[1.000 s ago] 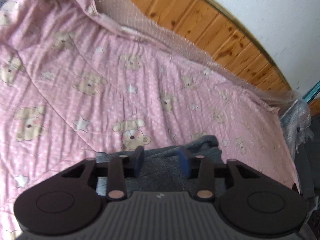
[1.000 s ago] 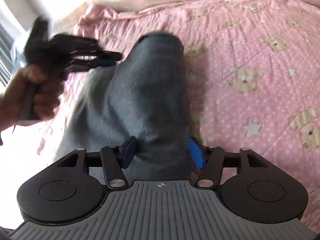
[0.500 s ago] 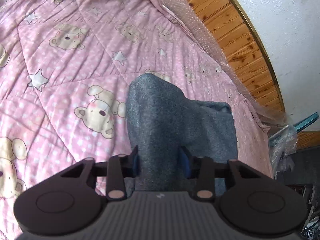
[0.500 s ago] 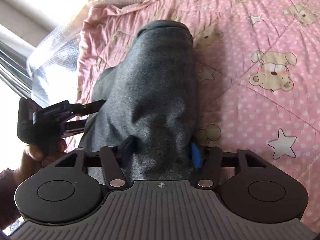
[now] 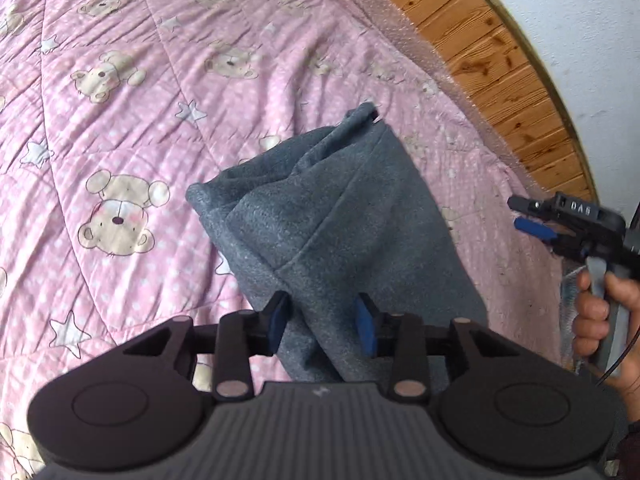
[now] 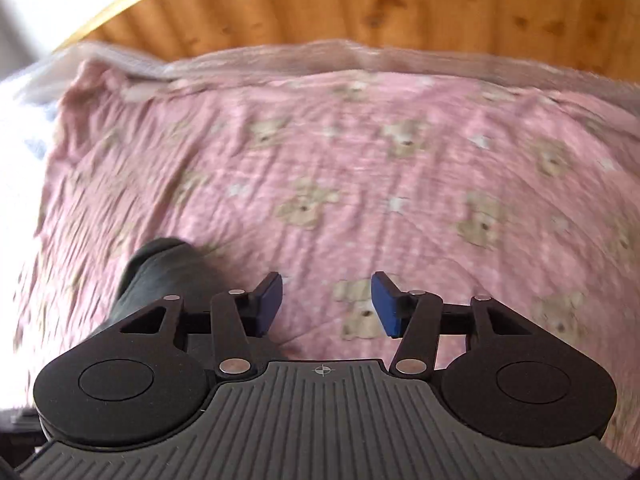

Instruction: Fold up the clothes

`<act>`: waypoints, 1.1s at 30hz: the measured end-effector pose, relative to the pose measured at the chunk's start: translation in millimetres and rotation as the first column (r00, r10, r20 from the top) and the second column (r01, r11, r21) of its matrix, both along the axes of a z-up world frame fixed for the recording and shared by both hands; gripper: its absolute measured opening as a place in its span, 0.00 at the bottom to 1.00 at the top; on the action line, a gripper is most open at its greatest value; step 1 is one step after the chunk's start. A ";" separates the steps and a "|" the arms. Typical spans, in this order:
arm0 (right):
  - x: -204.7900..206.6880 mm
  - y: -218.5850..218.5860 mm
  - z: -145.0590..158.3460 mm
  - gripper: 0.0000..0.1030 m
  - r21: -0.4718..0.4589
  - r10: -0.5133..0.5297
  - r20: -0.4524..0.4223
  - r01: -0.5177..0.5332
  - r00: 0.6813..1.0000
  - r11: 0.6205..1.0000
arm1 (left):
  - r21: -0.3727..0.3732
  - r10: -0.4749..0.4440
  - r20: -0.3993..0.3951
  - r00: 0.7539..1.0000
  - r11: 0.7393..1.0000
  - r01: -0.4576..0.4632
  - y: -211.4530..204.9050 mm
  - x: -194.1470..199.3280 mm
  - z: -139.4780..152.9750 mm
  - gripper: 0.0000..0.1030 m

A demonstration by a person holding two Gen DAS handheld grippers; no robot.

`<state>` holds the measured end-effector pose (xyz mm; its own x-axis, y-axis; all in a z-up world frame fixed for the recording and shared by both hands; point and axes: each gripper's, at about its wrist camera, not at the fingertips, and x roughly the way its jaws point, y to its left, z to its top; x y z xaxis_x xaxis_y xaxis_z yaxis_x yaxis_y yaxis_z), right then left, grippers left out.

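Observation:
A grey fleece garment [image 5: 332,216] lies folded over itself on the pink teddy-bear quilt [image 5: 120,128]. My left gripper [image 5: 322,322] hovers over its near end. Its jaws are opening, and a ridge of the cloth runs between the blue pads without being pinched. In the right wrist view my right gripper [image 6: 326,304] is opening with only quilt [image 6: 360,168] between its fingers. The garment [image 6: 160,276] shows dark at its lower left, apart from the pads. The left wrist view also shows the right gripper [image 5: 536,220] off the garment's right side, held by a hand [image 5: 600,312].
A wooden headboard [image 5: 480,64] runs along the far edge of the bed, with a strip of bubble wrap [image 5: 404,28] in front of it. The headboard [image 6: 360,4] fills the top of the right wrist view. White wall stands behind.
The right gripper let go of the garment and swung up and away from it. The left gripper carried its end across, and the garment went from hanging to lying folded on the quilt.

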<state>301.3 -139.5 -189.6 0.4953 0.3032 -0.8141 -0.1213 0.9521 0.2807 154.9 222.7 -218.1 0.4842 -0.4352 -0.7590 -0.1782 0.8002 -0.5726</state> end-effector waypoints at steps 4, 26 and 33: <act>-114.0 -30.3 -4.6 0.61 0.269 -0.172 -0.015 0.170 0.985 0.948 | -0.035 -0.009 0.055 0.998 0.999 0.011 19.8 -2.4 8.8 0.51; -257.5 81.3 -75.3 0.08 0.343 -0.399 -0.187 0.440 0.898 0.830 | 0.154 -0.231 0.089 0.969 0.964 0.216 35.3 61.2 -18.0 0.13; -262.2 102.0 -67.2 0.20 0.156 -0.383 -0.141 0.402 0.913 0.902 | 0.109 -0.288 0.044 0.956 0.953 0.282 62.5 68.5 -22.8 0.35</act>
<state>39.1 -37.5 -256.9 0.5194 0.2457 -0.8185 0.2913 0.8495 0.4398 223.5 285.2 -240.8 0.3963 -0.4850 -0.7796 0.0977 0.8666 -0.4894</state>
